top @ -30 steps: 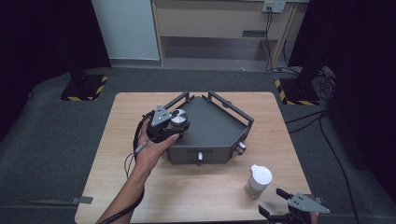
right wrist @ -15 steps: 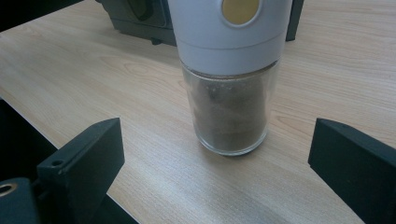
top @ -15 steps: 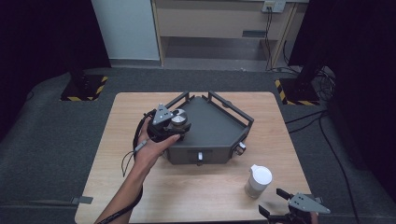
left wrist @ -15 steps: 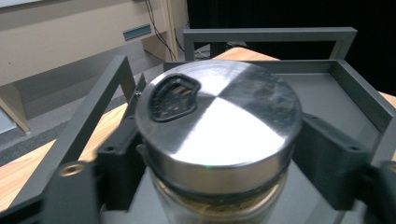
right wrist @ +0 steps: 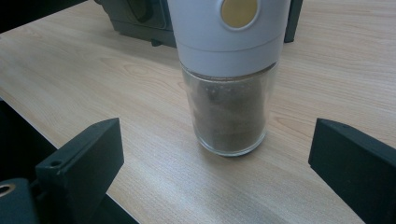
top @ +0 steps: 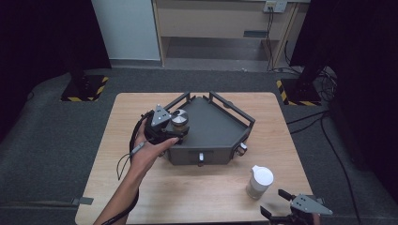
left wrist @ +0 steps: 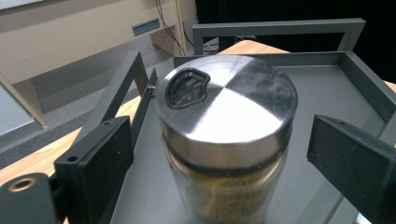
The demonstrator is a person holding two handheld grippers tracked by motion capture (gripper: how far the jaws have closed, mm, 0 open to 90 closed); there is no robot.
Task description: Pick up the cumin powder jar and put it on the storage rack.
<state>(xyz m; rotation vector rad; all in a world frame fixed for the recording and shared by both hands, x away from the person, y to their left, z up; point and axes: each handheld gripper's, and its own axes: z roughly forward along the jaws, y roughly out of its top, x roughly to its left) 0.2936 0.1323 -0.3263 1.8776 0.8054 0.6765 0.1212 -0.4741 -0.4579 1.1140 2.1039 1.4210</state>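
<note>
Steel-lidded glass jar (left wrist: 227, 140) of yellowish grains stands upright between the left gripper (left wrist: 233, 154)'s released, spread jaws.

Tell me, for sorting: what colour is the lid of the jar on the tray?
Silver metal lid, clearest in the left gripper view.

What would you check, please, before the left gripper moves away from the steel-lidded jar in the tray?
1. Left gripper jaws open, one on each side of the steel-lidded jar with a gap showing: ok.
2. Jar upright: ok.
3. Jar resting on the floor of the grey tray: cannot tell, its base is out of frame.
4. Jar clear of the tray's rails: ok.
5. White-capped grinder upright on the wooden table, apart from the tray: ok.
6. Right gripper jaws open and short of the grinder: ok.
</note>
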